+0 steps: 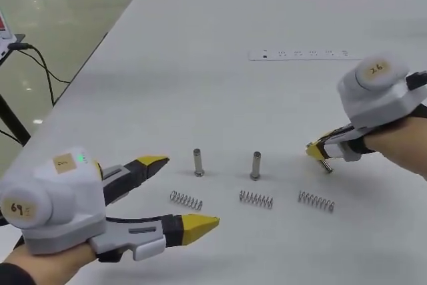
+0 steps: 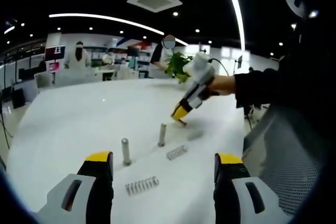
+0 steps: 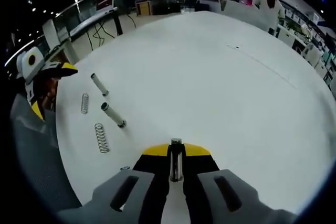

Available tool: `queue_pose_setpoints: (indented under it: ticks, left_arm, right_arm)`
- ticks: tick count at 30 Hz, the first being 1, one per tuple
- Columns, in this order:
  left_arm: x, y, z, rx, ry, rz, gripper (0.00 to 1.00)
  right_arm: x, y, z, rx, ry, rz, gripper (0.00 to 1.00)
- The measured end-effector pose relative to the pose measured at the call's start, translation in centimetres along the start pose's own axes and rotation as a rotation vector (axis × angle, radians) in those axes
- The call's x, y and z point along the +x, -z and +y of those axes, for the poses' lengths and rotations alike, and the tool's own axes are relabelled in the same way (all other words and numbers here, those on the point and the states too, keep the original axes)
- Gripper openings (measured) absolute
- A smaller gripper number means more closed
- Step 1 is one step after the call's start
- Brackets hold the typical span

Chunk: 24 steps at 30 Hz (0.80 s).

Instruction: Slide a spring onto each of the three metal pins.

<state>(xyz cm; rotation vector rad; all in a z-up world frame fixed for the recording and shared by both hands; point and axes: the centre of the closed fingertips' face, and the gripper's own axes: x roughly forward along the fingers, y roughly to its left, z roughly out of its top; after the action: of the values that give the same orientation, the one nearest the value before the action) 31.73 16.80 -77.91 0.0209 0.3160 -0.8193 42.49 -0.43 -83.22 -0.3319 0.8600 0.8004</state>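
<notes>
White workbench runs away from the person in the head view, with a power strip lying across its far part. Two metal pins stand upright side by side, the left pin and the middle pin, and in a row just nearer the person lie three springs: the left spring, the middle spring and the right spring, each on its side and apart from the pins. The left gripper hovers low at the near left with its jaws spread wide and nothing between them; its own view looks past the yellow tips at both upright pins and two springs, with people and a green plant in the room beyond. The right gripper is out to the right of the row, jaws closed narrow on the third pin, which hangs tilted with its lower end at or just above the table. The right gripper view makes that grip plain: the pin sits clamped along the line between the two jaws.
</notes>
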Motion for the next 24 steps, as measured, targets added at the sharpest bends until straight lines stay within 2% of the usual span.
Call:
queue_pose_setpoints:
  ticks: [12,24]
  left_arm:
    - [-0.1,-0.2,-0.1,0.006,0.003,-0.004,0.75]
    - [-0.2,-0.3,-0.1,0.008,0.002,-0.006,0.75]
  right_arm:
    - [-1.2,0.0,1.1,-0.025,-0.006,-0.025,0.05]
    - [-1.3,-0.3,1.7,-0.029,-0.020,-0.045,0.05]
